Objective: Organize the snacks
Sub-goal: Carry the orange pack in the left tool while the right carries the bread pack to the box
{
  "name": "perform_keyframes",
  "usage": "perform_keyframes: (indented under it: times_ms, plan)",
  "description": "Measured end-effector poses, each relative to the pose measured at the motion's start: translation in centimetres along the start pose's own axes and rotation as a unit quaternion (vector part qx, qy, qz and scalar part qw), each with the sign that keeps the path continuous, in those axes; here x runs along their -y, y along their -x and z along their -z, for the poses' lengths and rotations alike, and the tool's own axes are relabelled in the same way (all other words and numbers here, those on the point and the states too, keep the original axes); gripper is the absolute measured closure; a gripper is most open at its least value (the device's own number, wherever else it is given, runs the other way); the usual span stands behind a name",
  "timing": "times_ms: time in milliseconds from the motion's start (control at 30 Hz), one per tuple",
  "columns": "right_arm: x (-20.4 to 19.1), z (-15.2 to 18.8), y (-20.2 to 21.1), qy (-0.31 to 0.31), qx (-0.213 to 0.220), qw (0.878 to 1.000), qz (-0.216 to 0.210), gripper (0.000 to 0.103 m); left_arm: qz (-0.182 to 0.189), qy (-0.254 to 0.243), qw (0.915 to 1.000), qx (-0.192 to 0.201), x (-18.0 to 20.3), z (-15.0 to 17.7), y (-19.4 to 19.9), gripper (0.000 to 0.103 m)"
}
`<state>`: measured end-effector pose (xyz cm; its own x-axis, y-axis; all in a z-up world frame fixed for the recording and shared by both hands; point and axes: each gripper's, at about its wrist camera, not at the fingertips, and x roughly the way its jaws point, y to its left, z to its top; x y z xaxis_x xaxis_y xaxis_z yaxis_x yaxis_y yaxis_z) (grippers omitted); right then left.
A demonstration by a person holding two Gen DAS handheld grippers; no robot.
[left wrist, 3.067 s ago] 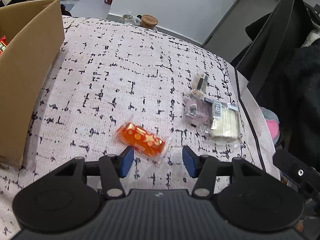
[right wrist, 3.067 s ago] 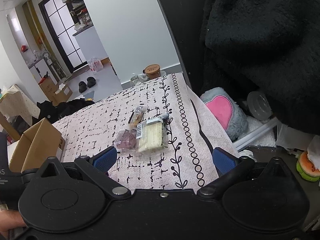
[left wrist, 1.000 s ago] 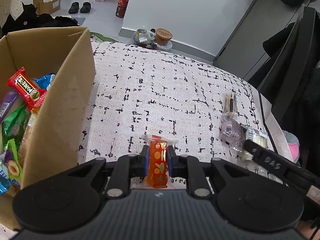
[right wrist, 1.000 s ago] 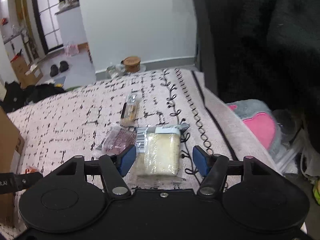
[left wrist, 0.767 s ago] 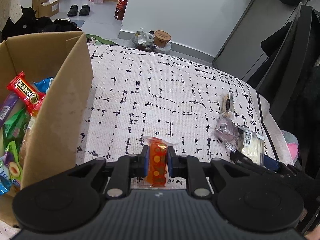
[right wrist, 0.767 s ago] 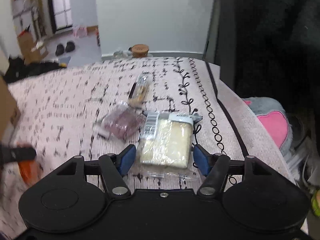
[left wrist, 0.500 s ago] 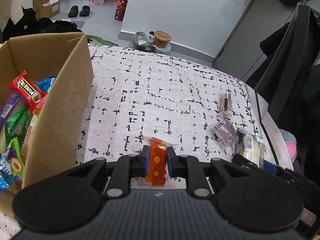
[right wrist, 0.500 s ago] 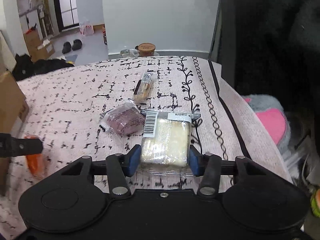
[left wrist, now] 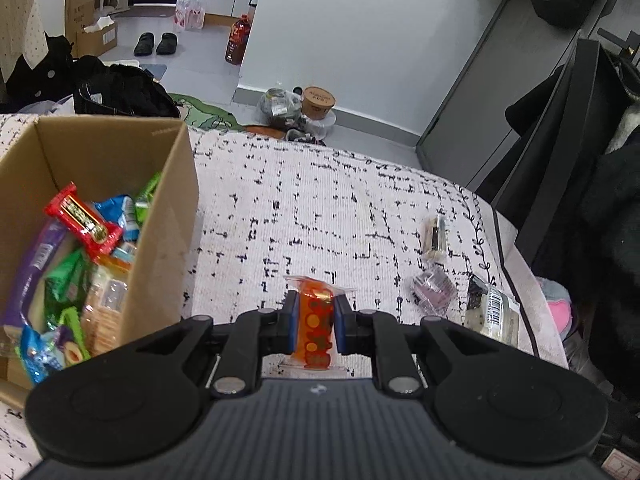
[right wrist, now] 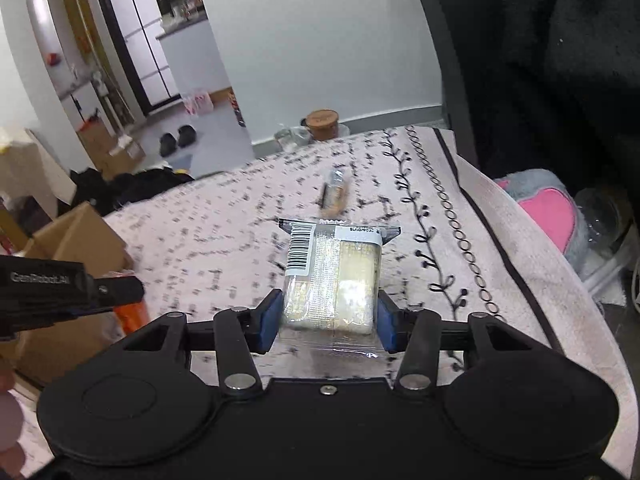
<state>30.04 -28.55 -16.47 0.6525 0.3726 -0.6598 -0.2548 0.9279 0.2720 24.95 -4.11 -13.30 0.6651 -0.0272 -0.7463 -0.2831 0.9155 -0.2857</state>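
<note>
My left gripper (left wrist: 315, 312) is shut on an orange dotted snack packet (left wrist: 318, 336), held above the patterned cloth (left wrist: 304, 208) beside an open cardboard box (left wrist: 168, 216) with several snacks in it. In the right wrist view my right gripper (right wrist: 327, 318) is shut on a cream cake pack (right wrist: 336, 276) in clear wrap with a barcode, lifted off the cloth. That pack (left wrist: 494, 314) also shows at the right of the left wrist view. A purple packet (left wrist: 434, 292) and a small bar (left wrist: 435, 238) lie on the cloth. The left gripper's finger (right wrist: 112, 290) shows at the left of the right wrist view.
A black coat (right wrist: 560, 60) hangs along the right side, with a pink heart cushion (right wrist: 552, 208) below it. Past the cloth's far edge, a lidded tub (left wrist: 318, 100) and bags stand on the floor. The box (right wrist: 84, 240) stands to the left of my right gripper.
The right jaws have closed on the cream pack and raised it off the cloth. The left gripper has risen with the orange packet, and more of the box's inside shows.
</note>
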Motion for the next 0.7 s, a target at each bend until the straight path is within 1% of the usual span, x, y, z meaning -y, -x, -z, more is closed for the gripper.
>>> perform_keyframes:
  times_ms: [200, 400, 567, 700]
  plan:
    - [-1.5, -1.0, 0.9, -0.002, 0.014, 1.000, -0.027, 0.056, 0.004, -0.003, 0.9999, 0.010, -0.2, -0.7, 1.3, 0.087]
    - [-3.8, -2.0, 1.1, 0.007, 0.023, 0.998, -0.052, 0.056, 0.008, -0.001, 0.9997, 0.023, -1.0, -1.7, 2.8, 0.087]
    - [-5.9, -2.8, 1.0, 0.020, 0.029, 0.997, -0.074, 0.056, 0.006, 0.003, 0.9993, 0.038, -2.4, -2.8, 4.4, 0.087]
    - [-7.2, -3.4, 0.8, 0.029, 0.035, 0.995, -0.087, 0.056, -0.005, 0.005, 0.9989, 0.047, -4.0, -3.8, 5.7, 0.087]
